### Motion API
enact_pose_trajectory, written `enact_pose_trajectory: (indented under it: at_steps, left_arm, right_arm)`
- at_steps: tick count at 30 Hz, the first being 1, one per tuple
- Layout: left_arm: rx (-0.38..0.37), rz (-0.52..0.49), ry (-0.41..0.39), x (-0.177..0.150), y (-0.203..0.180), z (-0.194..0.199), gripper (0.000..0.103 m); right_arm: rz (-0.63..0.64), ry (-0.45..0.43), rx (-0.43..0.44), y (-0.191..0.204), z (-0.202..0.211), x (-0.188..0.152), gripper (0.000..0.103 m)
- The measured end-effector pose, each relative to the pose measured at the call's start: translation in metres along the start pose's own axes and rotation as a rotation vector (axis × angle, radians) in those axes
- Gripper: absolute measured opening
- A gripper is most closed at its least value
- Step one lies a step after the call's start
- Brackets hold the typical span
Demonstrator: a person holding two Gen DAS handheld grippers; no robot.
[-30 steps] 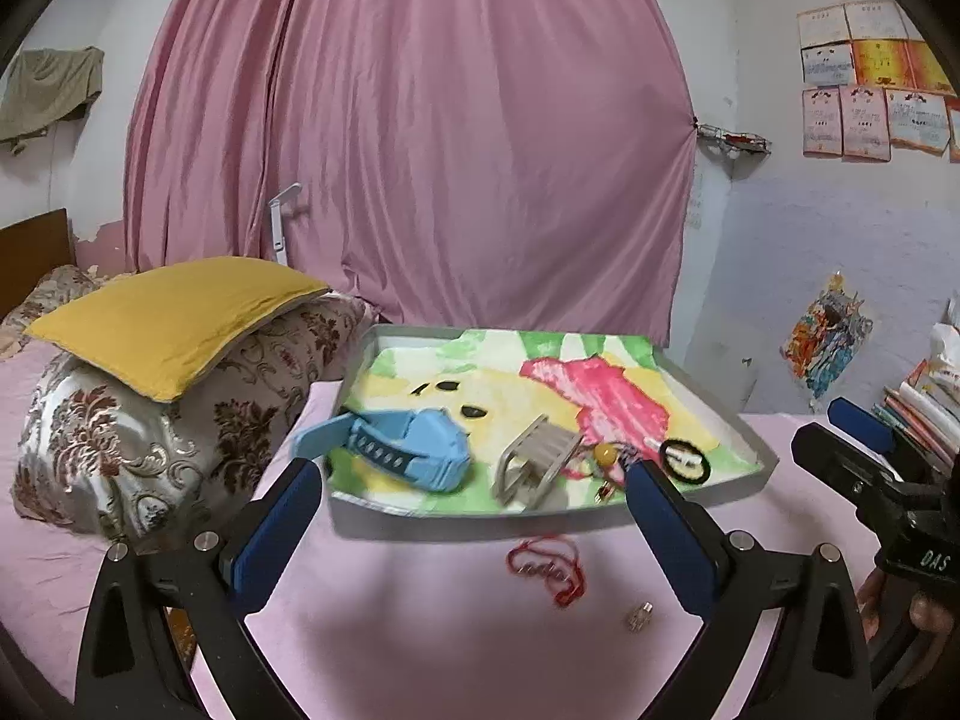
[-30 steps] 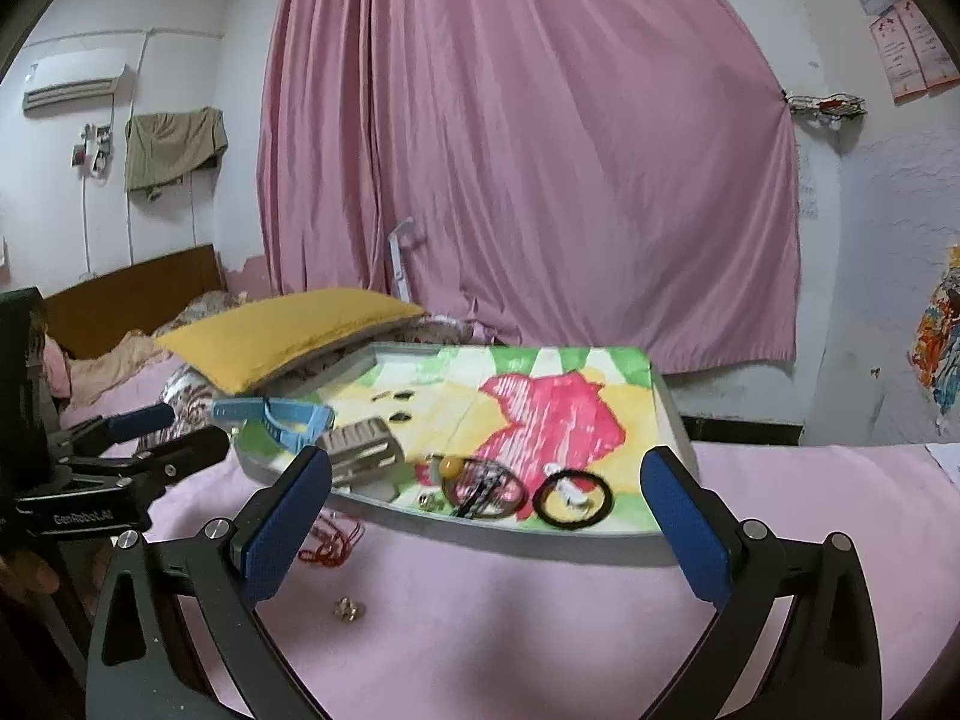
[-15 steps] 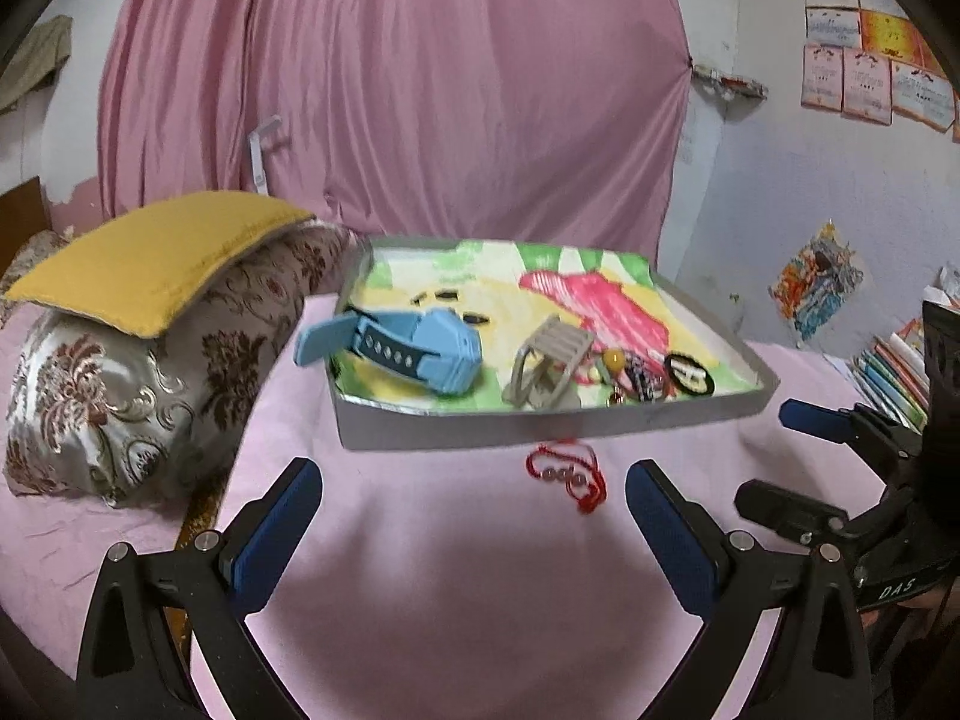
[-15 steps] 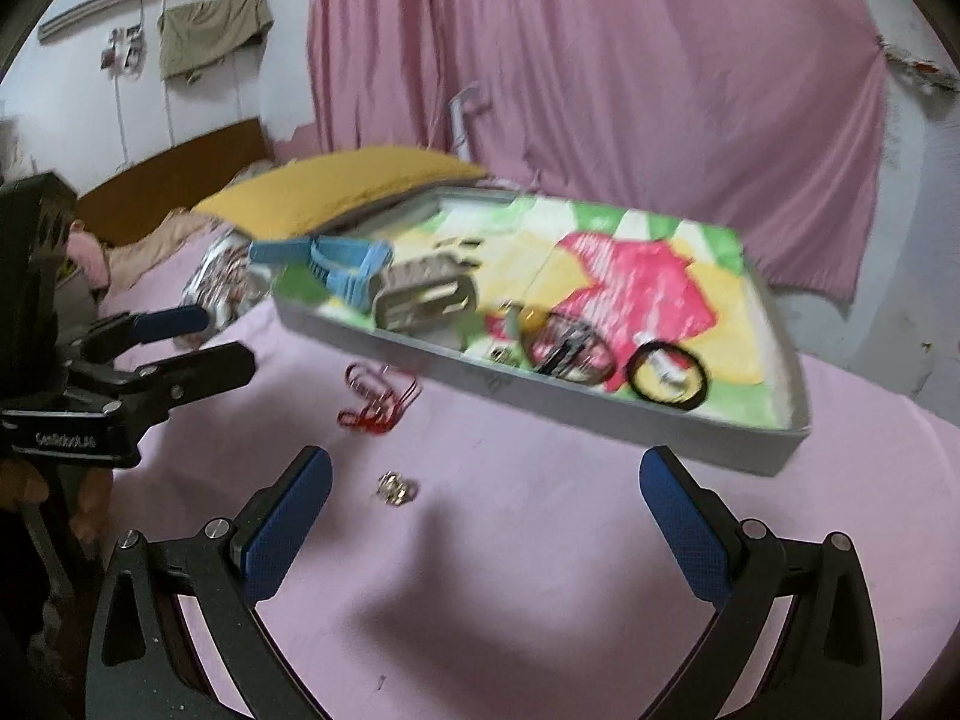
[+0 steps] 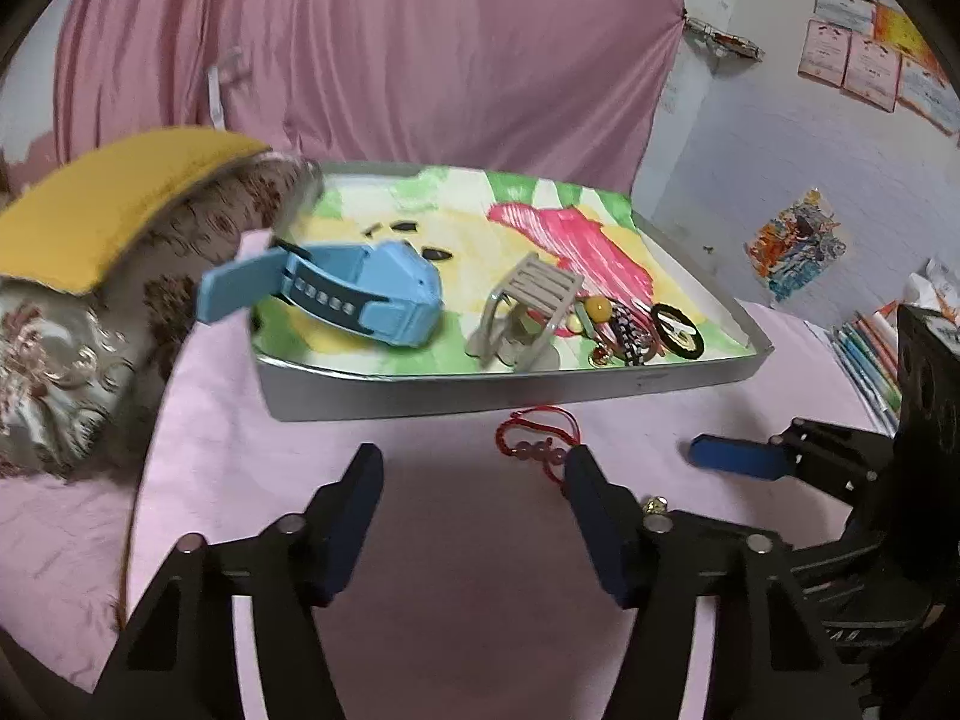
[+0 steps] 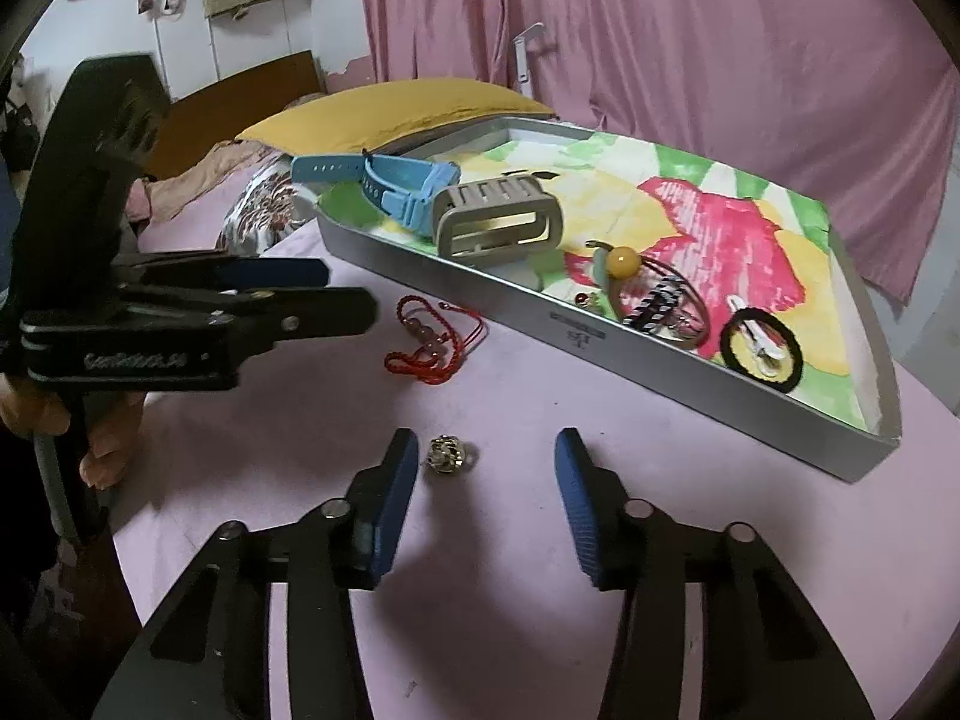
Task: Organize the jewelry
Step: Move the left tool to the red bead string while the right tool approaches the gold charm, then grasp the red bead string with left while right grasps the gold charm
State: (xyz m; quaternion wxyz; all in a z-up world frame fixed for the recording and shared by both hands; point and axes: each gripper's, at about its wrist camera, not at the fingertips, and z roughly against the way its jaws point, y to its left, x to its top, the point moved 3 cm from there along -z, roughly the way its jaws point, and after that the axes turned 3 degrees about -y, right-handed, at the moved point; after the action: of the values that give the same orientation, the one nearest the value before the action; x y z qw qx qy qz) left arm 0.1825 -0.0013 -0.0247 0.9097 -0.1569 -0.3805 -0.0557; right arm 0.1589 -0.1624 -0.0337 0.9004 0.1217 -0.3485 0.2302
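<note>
Both grippers, left and right, gape empty; the small ring near the right one could skid away if nudged.

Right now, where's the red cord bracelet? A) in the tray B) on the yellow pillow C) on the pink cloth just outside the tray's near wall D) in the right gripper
C: the red cord bracelet lies on the pink cloth just outside the tray, ungripped.
</note>
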Motion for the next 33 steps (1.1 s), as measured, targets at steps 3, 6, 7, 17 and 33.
enact_pose_trajectory:
  at_steps: [3, 6, 7, 17, 33]
  left_arm:
    - [0.002, -0.009, 0.007, 0.004, -0.003, -0.006, 0.053]
    - [-0.007, -0.020, 0.024, 0.007, -0.006, -0.014, 0.049]
    - [-0.010, -0.025, 0.033, 0.008, -0.008, -0.017, 0.047]
    - [-0.028, -0.048, 0.083, 0.011, -0.015, -0.034, 0.033]
    - [-0.010, -0.108, 0.089, 0.004, -0.026, -0.027, 0.005]
  right_arm:
    - [0.004, 0.011, 0.009, 0.002, -0.002, 0.000, 0.030]
    - [0.002, 0.017, 0.015, 0.001, -0.003, 0.001, 0.025]
    - [0.000, 0.020, 0.018, 0.001, -0.004, 0.001, 0.024]
    - [-0.010, 0.024, 0.028, -0.003, -0.012, 0.009, 0.024]
    - [0.007, 0.013, 0.033, -0.001, -0.012, 0.011, 0.011]
